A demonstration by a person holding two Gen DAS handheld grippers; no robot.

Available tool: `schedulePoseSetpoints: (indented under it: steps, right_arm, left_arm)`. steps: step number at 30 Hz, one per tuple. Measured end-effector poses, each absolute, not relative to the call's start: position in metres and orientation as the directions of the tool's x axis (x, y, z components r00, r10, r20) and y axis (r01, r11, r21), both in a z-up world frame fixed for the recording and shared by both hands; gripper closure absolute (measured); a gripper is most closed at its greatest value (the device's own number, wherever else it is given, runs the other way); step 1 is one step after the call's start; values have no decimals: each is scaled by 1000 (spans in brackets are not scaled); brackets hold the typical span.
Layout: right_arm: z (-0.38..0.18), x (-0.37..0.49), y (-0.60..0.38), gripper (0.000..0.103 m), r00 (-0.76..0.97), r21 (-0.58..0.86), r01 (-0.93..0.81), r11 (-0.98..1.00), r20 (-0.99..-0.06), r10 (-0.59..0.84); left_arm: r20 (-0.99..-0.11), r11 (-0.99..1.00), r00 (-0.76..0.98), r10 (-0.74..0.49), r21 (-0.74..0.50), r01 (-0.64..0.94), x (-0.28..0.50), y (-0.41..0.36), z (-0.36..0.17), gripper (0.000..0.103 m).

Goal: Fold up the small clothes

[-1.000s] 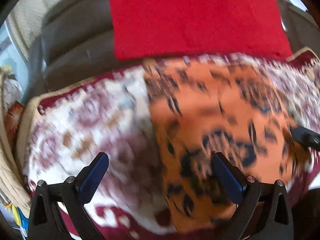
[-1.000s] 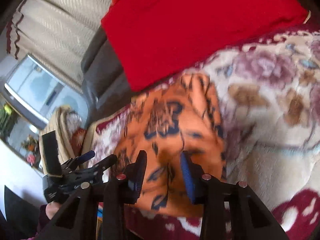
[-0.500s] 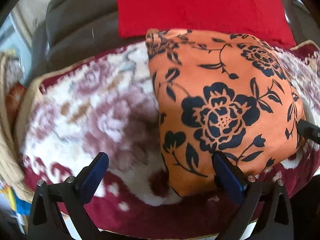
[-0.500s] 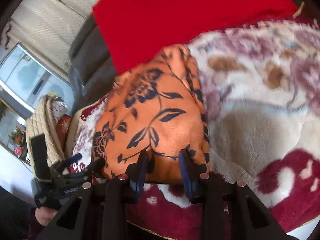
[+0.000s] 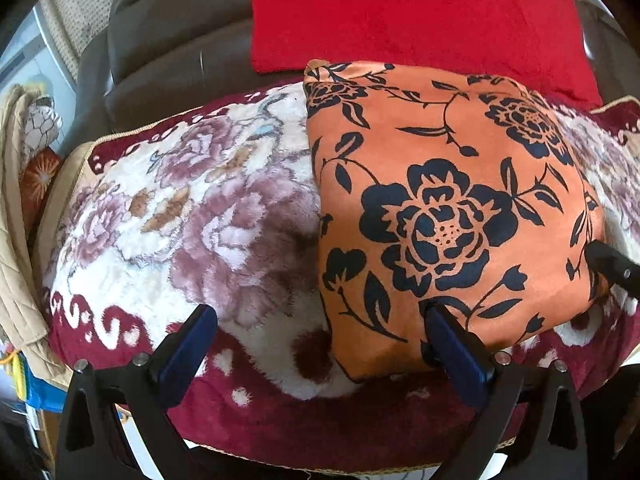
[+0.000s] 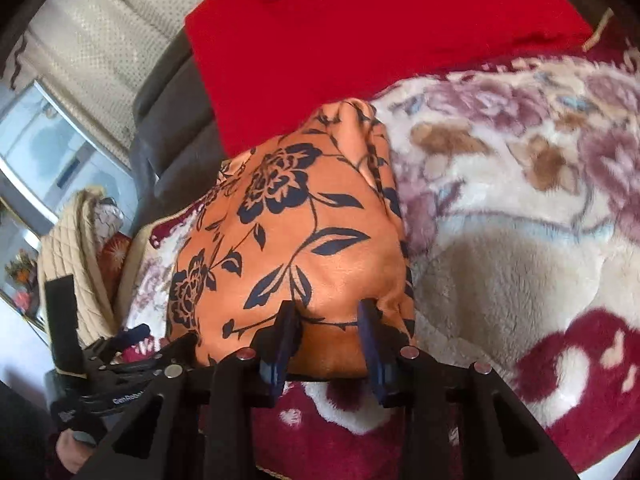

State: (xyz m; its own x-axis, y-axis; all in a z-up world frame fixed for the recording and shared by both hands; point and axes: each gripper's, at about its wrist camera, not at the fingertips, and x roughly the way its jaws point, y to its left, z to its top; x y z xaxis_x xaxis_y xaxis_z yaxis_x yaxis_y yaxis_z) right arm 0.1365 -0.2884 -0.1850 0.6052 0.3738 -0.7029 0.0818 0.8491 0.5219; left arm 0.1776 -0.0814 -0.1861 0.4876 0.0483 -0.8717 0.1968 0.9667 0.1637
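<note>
An orange cloth with a dark blue flower print (image 5: 440, 216) lies folded flat on a plush floral blanket (image 5: 192, 216). My left gripper (image 5: 320, 316) is open wide at the cloth's near left corner. Its right pad lies over the near hem and its left pad over bare blanket. In the right wrist view the cloth (image 6: 296, 232) stretches away from my right gripper (image 6: 326, 312), which is shut on the near hem; the fabric puckers at both pads. One right finger (image 5: 612, 268) shows at the cloth's right edge. My left gripper (image 6: 132, 336) also appears in the right wrist view.
A red cushion (image 5: 412, 12) leans on the dark sofa back (image 5: 160, 40) just behind the cloth. Quilted beige fabric (image 5: 16, 240) hangs at the left. A hand (image 6: 68, 452) holds the left gripper. The blanket's dark red border (image 6: 600, 360) runs along the front edge.
The cloth was crumpled and blurred with motion; now it lies spread and still on the blanket. The left gripper has come down toward its near left corner. The right jaws kept their grip.
</note>
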Motion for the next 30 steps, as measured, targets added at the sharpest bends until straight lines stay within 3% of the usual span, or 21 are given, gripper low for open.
schedulePoseSetpoints:
  steps: [11, 19, 25, 30]
  right_arm:
    - [-181, 127, -288, 66, 631, 526, 79, 847, -684, 366]
    - [-148, 104, -288, 66, 738, 507, 22, 862, -589, 328]
    - [-126, 84, -278, 66, 777, 451, 13, 892, -566, 275]
    - [-109, 71, -267, 66, 785, 397, 13, 918, -573, 237]
  left_arm:
    - [-899, 990, 436, -34, 28, 135, 180, -64, -190, 0]
    - [-798, 993, 600, 48, 104, 59, 156, -52, -146, 0]
    - [-686, 986, 720, 106, 165, 12, 128, -48, -102, 0]
    - [-660, 988, 747, 76, 153, 35, 110, -50, -82, 0]
